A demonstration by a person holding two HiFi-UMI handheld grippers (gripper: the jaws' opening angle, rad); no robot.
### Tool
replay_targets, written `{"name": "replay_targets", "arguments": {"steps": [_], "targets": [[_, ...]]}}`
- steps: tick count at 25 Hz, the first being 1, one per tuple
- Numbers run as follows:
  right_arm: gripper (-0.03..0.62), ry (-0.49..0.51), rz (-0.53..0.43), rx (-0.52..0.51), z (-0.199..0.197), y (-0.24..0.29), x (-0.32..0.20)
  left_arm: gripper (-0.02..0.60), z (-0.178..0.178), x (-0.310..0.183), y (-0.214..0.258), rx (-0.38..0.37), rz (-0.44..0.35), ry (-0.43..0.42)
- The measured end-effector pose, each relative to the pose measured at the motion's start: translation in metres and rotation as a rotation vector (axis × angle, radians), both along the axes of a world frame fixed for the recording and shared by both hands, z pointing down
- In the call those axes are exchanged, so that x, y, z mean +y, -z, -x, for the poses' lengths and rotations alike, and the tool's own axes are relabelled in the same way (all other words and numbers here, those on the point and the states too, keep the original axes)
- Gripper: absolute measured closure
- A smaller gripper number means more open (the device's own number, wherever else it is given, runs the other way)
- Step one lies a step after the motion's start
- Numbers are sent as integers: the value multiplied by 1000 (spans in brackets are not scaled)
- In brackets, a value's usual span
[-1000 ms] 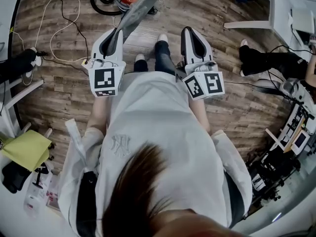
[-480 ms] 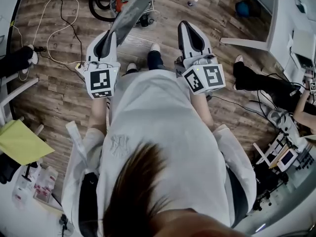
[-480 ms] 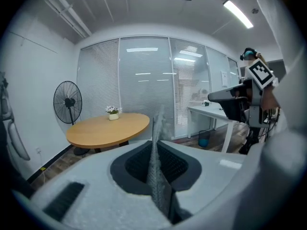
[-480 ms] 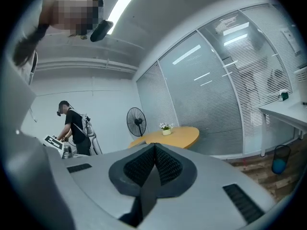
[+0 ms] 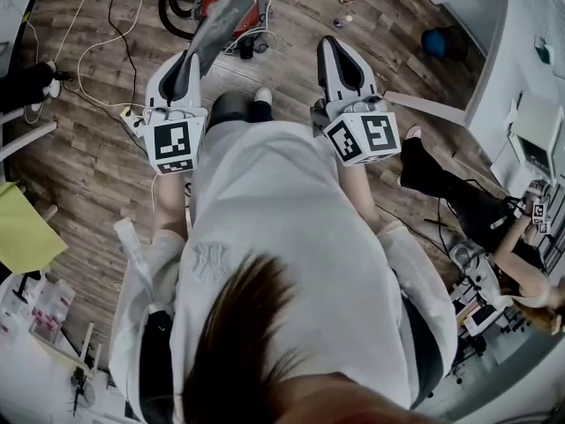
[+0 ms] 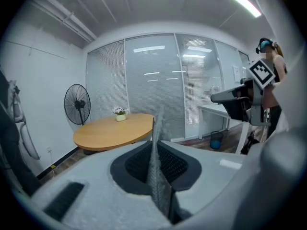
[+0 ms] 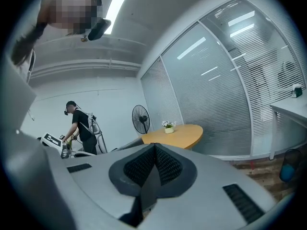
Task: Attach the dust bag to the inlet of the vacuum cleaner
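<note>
Wooden floor (image 5: 88, 166) lies below. The left hand-held gripper (image 5: 188, 64) pinches the grey fabric dust bag (image 5: 221, 20) by its edge; it seems light and limp. The right hand-held gripper (image 5: 340, 60) is closed, empty.

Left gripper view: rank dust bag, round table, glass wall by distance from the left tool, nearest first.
1. dust bag: pinched in the left tool, centre.
2. round table: ahead, left of centre.
3. glass wall: behind the table, across the back.

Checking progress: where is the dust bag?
Head view, left side: the dust bag is clamped in the left gripper, its far end overlapping the red vacuum cleaner.
</note>
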State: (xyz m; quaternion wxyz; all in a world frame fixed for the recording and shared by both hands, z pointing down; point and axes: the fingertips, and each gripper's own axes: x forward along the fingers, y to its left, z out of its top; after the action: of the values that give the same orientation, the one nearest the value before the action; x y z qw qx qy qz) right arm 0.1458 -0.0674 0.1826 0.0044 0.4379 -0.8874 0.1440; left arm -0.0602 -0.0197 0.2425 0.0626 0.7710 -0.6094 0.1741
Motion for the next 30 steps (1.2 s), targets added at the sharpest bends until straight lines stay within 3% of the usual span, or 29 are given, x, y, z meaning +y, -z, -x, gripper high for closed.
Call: {"name": "replay_targets", "arguments": {"steps": [12,16,20,25,26,27,30], "targets": [[592,21,-24,-4,2,2,-19,543,-22,-18,6,-3,-13,-77],[591,9,-34,-4,6,7,-23,543,-29,-23,12,-29,-19,-155],[591,53,-59,29,21,12,-20,543,-39,-25,14,-98,4,-289],[589,205,-123,227,49,-2,-5,543,-53,-15,-8,-206,73,-472],[572,254,-142,287,55,-9,-1,543,-57,-13,-13,-218,85,-509],[499,310,-152,349,61,-17,4,543,-60,-11,-19,-226,98,-544],[459,465,-113,510,72,-51,24,543,-71,0,-38,-221,146,-641]]}}
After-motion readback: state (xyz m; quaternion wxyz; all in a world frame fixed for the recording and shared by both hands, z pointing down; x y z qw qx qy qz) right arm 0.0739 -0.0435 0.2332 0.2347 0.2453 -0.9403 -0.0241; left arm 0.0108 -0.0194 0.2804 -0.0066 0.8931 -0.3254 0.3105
